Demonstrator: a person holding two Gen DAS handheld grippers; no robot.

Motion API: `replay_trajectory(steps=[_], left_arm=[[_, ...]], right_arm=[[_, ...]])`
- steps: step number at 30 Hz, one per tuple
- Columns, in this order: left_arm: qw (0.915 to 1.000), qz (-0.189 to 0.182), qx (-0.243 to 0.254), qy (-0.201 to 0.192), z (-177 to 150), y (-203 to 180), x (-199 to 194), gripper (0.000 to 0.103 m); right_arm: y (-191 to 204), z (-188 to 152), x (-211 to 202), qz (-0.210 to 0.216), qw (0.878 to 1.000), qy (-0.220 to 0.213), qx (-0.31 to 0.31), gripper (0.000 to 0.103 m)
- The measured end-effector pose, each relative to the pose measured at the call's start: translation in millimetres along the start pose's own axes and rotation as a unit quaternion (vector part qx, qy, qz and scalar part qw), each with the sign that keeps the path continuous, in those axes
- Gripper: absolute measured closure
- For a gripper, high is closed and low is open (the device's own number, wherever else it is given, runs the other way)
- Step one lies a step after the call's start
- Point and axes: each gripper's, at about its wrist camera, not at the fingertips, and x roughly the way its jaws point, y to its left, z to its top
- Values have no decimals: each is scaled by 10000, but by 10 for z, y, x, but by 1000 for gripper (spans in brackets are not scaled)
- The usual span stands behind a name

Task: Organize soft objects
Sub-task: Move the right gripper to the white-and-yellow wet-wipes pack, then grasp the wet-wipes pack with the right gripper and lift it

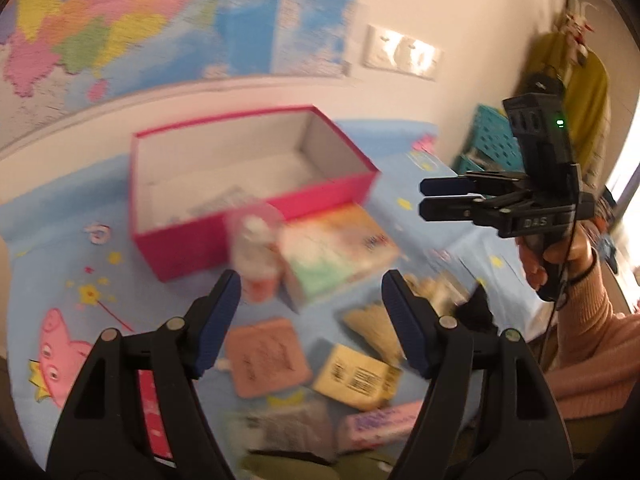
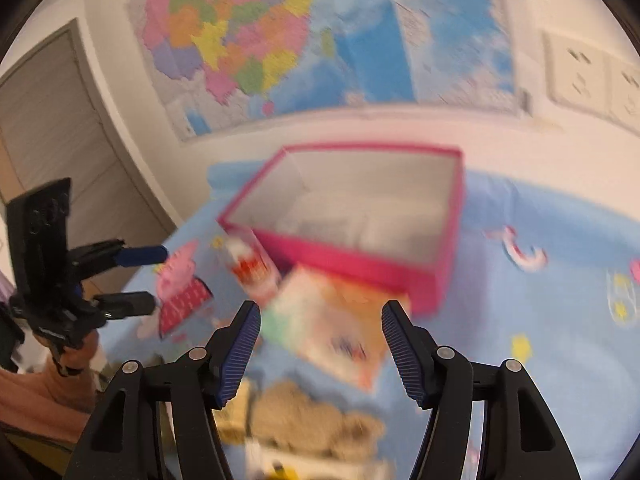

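Two tools in view, both with jaws apart and nothing between them. Left tool [image 1: 310,320] hovers above the clutter on the blue cartoon-print cloth [image 1: 72,216]; right tool [image 1: 422,198] is held up at 3 o'clock, pointing sideways, gripped by a hand [image 1: 560,260] in a pink sleeve.

Pink box [image 1: 248,184] sits open at 12 o'clock of the left tool, against the wall, interior pale; contents blurred.

Bottle [image 1: 254,256] stands touching the box's near wall. Tissue pack [image 1: 336,252] lies just beside the bottle, at its 3 o'clock.

Nearer, between the left fingers: pink pad [image 1: 266,358], yellow packet [image 1: 358,376], tan plush [image 1: 372,324]. All lie loose on the cloth.

Map [image 2: 232,36] hangs on the wall behind.
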Motion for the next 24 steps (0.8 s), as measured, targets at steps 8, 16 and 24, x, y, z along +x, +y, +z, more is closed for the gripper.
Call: replay_trajectory(steps=[8, 16, 24], left_arm=[[9960, -583, 60, 670, -274, -339, 343, 29], [9796, -1388, 224, 1434, -492, -685, 652, 33], [9574, -1813, 22, 2248, -643, -825, 901, 37]], right_arm=[[-407, -747, -59, -72, 9957, 452, 810, 38], [-624, -1142, -30, 258, 9897, 771, 1182, 54], [-677, -1251, -55, 700, 9882, 657, 1195, 82]])
